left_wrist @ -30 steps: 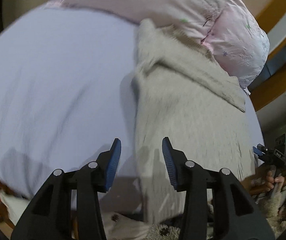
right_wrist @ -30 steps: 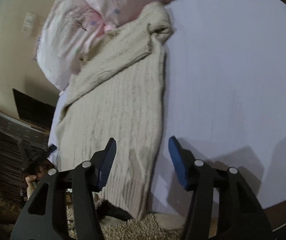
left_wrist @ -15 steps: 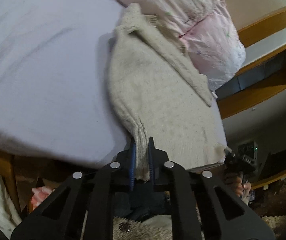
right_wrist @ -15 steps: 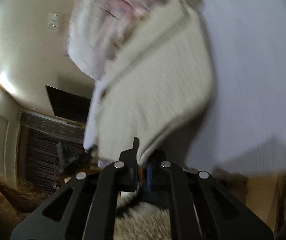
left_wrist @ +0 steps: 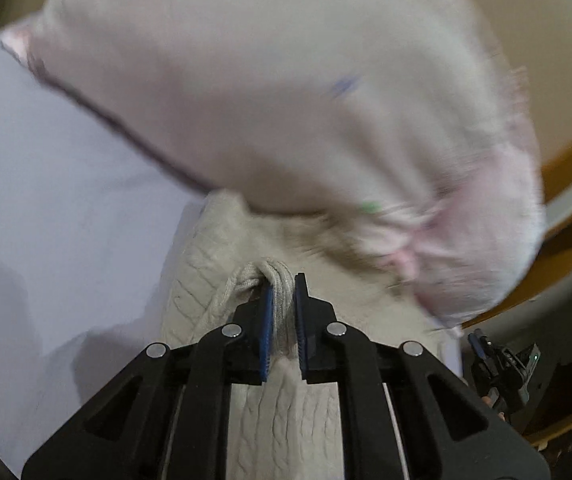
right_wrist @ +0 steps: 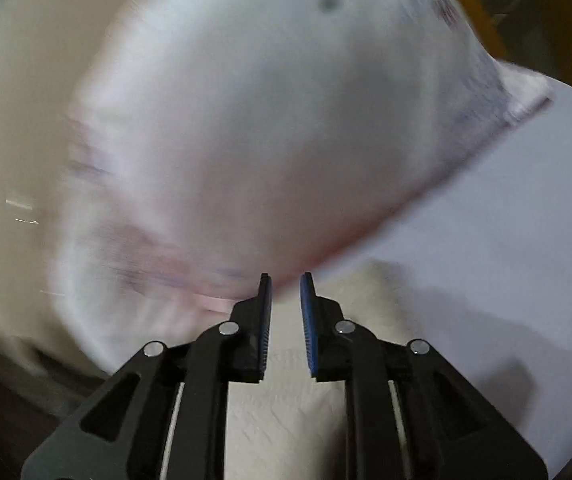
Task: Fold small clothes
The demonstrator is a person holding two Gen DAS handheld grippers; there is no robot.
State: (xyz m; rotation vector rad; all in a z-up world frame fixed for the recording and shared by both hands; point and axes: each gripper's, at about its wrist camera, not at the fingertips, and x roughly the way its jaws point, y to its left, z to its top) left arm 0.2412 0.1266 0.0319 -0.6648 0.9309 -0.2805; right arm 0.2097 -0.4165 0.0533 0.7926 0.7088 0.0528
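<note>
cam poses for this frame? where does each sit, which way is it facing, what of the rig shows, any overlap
Left wrist: on the left gripper, looking along its fingers at the cream knit sweater pinched between them, pink pillow beyond; the right gripper shows at the lower right.
Right wrist: on the right gripper, jaws slightly apart over the sweater, facing the blurred pillow.
Shared: sweater, pillow, lavender sheet.

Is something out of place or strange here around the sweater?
Yes. The far end of the cream sweater lies tucked under the pink pillow, so it cannot lie flat. The left gripper pinches a bunched hem fold; the right gripper is slightly open.
</note>
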